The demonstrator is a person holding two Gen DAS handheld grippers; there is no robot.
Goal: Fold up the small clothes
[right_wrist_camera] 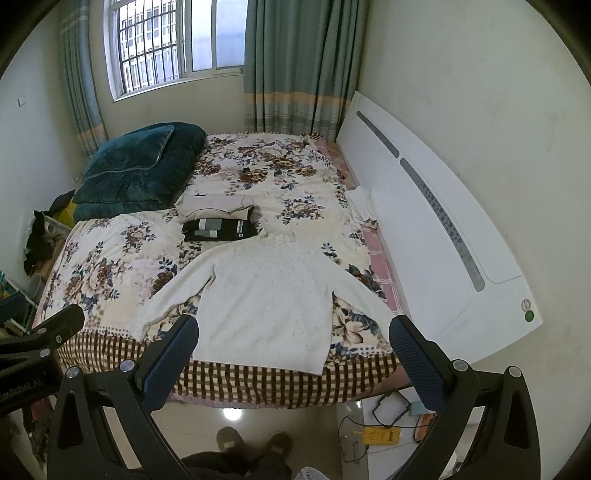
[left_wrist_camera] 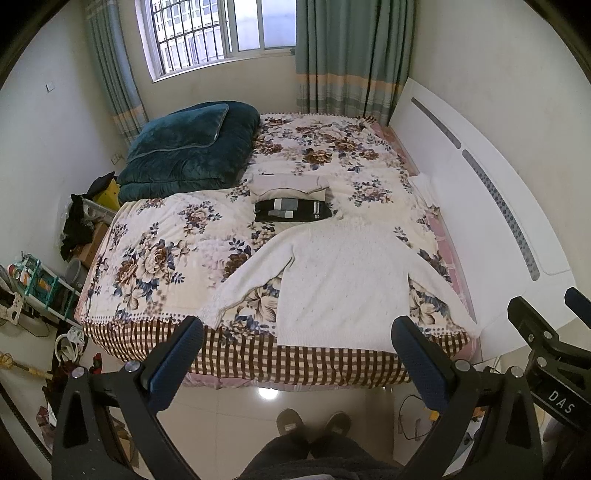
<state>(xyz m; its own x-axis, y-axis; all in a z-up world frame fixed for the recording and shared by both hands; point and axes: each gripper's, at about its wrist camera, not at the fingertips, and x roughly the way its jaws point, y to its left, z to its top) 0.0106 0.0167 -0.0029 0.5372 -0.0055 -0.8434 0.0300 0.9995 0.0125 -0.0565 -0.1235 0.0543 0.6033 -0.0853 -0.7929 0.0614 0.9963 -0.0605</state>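
- You are holding the left gripper [left_wrist_camera: 297,334] above the floor at the foot of the bed [left_wrist_camera: 236,354], fingers spread wide and gripping nothing.
- You are holding the right gripper [right_wrist_camera: 293,334] the same way — fully spread, empty, short of the mattress edge. This is likely a staging pose: both tools are facing the garment before any grasp.
- The white sweater [left_wrist_camera: 340,280] is lying flat on the floral bedspread [left_wrist_camera: 155,251], front side of the bed, its hem hanging just over the checked border nearest you.
- The sweater's long axis is running from hem to collar, pointing away from you toward the window [left_wrist_camera: 221,29]; the collar is sitting just beside the dark folded garment [left_wrist_camera: 291,210].
- Both sleeves are angling outward and down toward you — spread this way, they are leaving each cuff within reach of one gripper.
- The dark folded garment and the beige folded garment [left_wrist_camera: 288,186] are lying touching each other beyond the collar, presumably as the finished pile.
- A teal quilt [left_wrist_camera: 188,147] is sitting at the far left corner, well apart from the sweater.
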